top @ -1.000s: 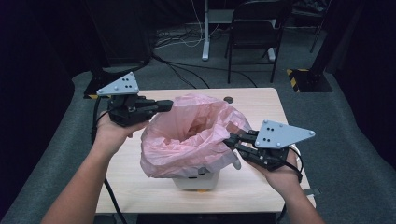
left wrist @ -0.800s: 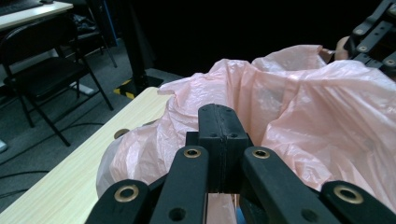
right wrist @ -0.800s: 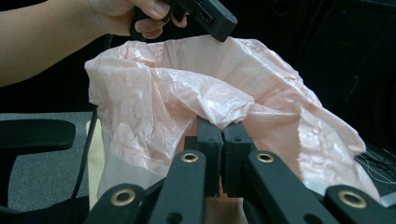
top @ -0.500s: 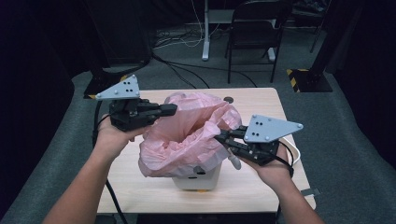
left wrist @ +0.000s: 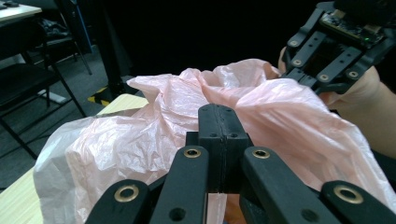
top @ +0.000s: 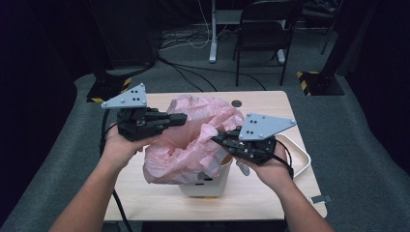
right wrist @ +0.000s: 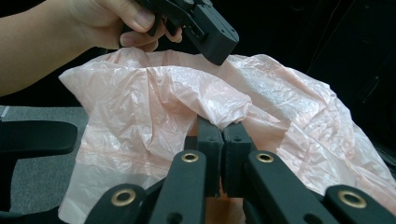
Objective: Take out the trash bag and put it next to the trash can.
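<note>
The thin pink plastic bag (top: 193, 140) sits in the small white bin (top: 205, 181); we pinch its rim with left gripper (top: 181, 118) and right gripper (top: 216, 139), both clenched on film. Next: spread it over the bin's edge.

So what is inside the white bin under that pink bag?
The pink bag drapes into and over the white bin, with an orange patch at the rim by the right gripper. The bin's contents are covered.

Black grippers (top: 145, 123), grey three-cornered plates (top: 126, 96), seemingly brass-ringed screws.
</note>
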Demonstrator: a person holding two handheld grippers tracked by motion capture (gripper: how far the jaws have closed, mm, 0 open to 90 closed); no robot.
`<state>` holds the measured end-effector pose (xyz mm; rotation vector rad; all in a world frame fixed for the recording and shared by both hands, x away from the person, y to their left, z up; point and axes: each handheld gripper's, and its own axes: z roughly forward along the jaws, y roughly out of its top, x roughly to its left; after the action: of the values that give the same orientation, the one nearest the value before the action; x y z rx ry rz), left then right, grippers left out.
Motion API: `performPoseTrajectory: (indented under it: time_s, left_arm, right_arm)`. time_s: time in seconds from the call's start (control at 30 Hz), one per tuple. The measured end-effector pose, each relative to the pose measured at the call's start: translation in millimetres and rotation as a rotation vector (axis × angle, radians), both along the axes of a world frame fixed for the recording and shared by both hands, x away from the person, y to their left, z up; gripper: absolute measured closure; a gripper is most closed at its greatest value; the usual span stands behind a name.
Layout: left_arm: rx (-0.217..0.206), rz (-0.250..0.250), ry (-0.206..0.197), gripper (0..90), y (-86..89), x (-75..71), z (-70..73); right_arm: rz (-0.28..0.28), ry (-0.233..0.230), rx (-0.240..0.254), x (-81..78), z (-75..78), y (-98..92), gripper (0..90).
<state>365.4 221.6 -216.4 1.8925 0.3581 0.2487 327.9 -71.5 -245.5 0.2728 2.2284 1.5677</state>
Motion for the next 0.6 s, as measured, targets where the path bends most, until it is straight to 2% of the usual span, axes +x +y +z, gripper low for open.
performPoseTrajectory:
  time_s: [0.6]
  left_arm:
    - [-0.013, -0.023, 0.028, 90.0, 0.3, 0.4, -7.3]
  right_arm:
    - [0.007, 0.034, -0.045, 20.7, -2.1, 18.6, 88.3]
